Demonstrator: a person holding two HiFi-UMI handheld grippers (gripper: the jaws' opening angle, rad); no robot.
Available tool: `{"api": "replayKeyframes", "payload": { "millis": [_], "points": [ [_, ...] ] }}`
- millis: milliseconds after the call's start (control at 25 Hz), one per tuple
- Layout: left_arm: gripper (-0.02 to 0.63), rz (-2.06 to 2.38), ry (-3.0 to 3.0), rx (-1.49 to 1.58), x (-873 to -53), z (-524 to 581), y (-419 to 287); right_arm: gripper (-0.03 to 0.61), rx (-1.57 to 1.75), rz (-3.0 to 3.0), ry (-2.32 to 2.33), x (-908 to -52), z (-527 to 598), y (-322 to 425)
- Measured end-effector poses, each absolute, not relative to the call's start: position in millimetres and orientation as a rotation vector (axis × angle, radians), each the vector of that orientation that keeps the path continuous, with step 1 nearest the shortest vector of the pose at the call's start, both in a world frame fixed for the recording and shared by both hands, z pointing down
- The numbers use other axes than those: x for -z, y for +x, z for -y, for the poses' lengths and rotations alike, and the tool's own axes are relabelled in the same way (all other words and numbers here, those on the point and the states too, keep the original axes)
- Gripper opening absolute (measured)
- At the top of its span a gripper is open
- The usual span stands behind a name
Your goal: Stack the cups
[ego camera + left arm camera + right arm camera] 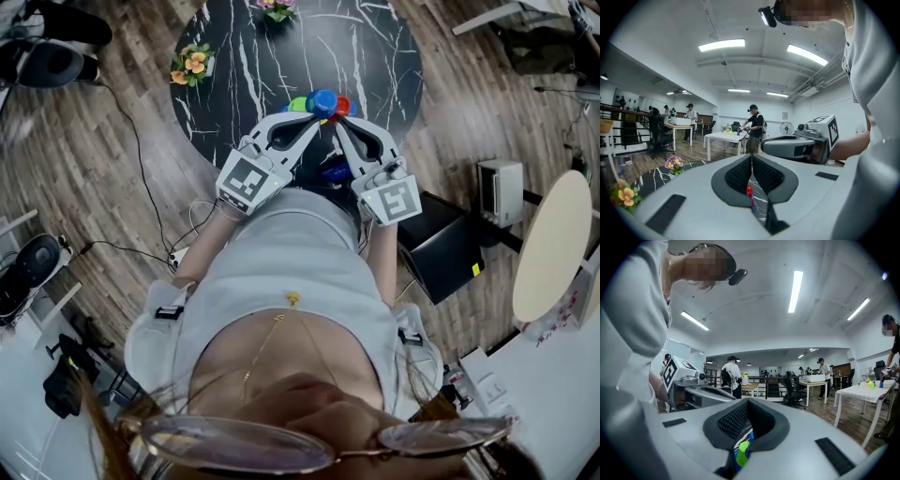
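A cluster of cups sits near the front edge of the black marble table [375,56]: a green cup [297,104], a blue cup [323,101] and a red cup [343,107]. My left gripper [313,120] points at the cluster from the lower left, jaws shut with nothing in them. The right gripper [337,123] points at it from the lower right, also shut and empty. In the left gripper view the pads [740,176] meet, and a sliver of red cup [749,191] shows below them. In the right gripper view a green cup [742,453] shows under the closed pads [733,420].
Two small flower pots [190,64] [275,7] stand on the table's far left and far edge. On the wooden floor lie cables [131,141] at left and a black box [445,248] at right, with a round beige tabletop [553,246] beyond. People stand at distant tables [723,137].
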State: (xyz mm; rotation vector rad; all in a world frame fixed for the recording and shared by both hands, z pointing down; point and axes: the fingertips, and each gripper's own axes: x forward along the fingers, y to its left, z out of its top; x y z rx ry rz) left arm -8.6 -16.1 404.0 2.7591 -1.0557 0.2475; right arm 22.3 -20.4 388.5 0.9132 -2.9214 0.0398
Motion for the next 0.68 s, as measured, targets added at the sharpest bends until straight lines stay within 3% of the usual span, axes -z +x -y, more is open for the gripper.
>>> {"api": "replayKeyframes", "payload": {
  "millis": [680],
  "points": [
    [0.034, 1.039, 2.762, -0.281, -406.4, 18.9, -7.3, 0.017, -0.072, 2.872, 0.897, -397.0, 24.7, 20.1]
  ]
}}
